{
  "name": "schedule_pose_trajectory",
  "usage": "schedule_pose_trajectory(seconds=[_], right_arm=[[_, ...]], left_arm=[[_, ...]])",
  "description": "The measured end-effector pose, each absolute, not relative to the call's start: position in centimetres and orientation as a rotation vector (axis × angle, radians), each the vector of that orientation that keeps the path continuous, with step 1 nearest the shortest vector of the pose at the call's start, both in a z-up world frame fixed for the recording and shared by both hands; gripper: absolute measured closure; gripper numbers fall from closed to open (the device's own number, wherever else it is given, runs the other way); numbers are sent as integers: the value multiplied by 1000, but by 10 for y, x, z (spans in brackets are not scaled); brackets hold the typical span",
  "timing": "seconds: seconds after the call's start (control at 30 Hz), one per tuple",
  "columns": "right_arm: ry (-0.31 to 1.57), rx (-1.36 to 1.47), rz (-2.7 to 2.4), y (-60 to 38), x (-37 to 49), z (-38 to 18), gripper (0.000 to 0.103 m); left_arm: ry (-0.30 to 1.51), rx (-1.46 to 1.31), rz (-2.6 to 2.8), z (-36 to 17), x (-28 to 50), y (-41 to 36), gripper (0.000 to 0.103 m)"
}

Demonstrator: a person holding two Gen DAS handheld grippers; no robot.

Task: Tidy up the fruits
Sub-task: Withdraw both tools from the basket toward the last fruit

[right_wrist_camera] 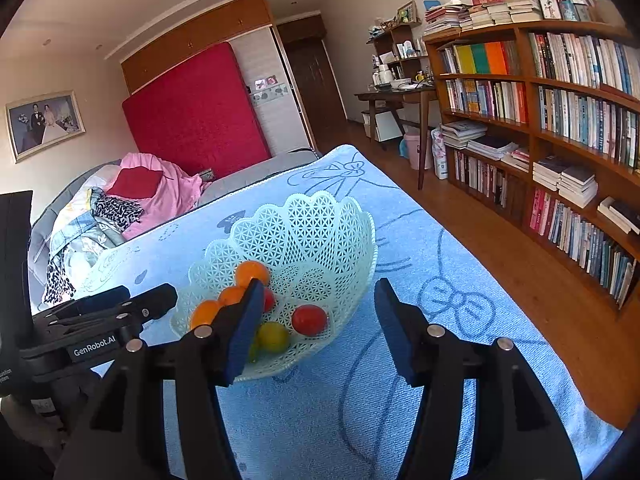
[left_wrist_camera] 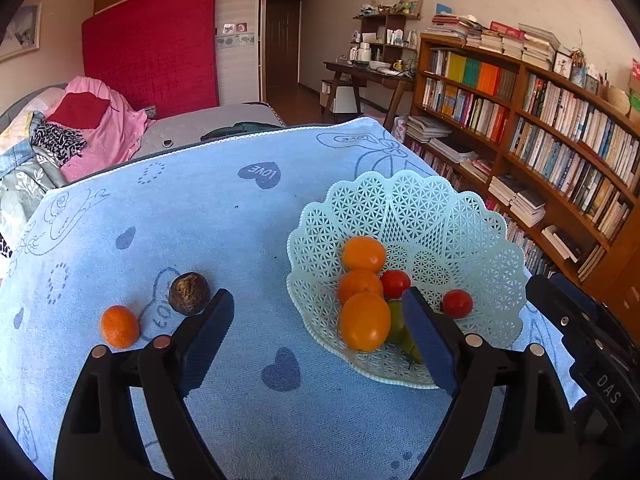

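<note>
A mint lattice basket (left_wrist_camera: 440, 220) stands on the blue cloth and holds three oranges (left_wrist_camera: 365, 322), two red tomatoes (left_wrist_camera: 457, 303) and a green fruit (left_wrist_camera: 396, 320). Left of it on the cloth lie a small orange (left_wrist_camera: 120, 326) and a dark wrinkled fruit (left_wrist_camera: 189, 293). My left gripper (left_wrist_camera: 318, 304) hovers open over the basket's near left rim with nothing in its jaws. My right gripper (right_wrist_camera: 320, 292) is open too, just in front of the basket (right_wrist_camera: 320, 232). A tomato (right_wrist_camera: 309, 320) and a yellow-green fruit (right_wrist_camera: 273, 336) show behind its fingers, untouched.
The blue towel (left_wrist_camera: 240, 220) with heart prints covers the table. A tall bookshelf (left_wrist_camera: 540, 120) runs along the right wall past the table's edge. A bed with a pink blanket (left_wrist_camera: 108, 128) lies behind. The left gripper's black body (right_wrist_camera: 100, 320) sits close to my right one.
</note>
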State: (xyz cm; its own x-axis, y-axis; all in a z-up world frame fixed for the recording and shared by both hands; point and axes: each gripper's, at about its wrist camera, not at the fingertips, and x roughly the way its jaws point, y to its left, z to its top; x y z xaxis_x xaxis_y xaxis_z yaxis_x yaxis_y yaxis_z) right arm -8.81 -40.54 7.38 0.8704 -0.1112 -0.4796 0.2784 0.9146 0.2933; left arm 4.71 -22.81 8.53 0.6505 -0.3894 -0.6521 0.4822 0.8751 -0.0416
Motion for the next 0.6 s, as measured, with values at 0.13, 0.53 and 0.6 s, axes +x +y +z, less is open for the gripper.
schedule_pose_trajectory(seconds=[0.13,0.53,0.6], right_arm=[[474,361,-197,-401,-88,75,43],[485,339,-138,-378,-86,77,37],[491,335,-128,-373,-86,76,37]], left_arm=[[704,135,-470,86,47,-218,18],[719,98,-358,82,54,-163,17],[727,87,-330,80,57,-151,16]])
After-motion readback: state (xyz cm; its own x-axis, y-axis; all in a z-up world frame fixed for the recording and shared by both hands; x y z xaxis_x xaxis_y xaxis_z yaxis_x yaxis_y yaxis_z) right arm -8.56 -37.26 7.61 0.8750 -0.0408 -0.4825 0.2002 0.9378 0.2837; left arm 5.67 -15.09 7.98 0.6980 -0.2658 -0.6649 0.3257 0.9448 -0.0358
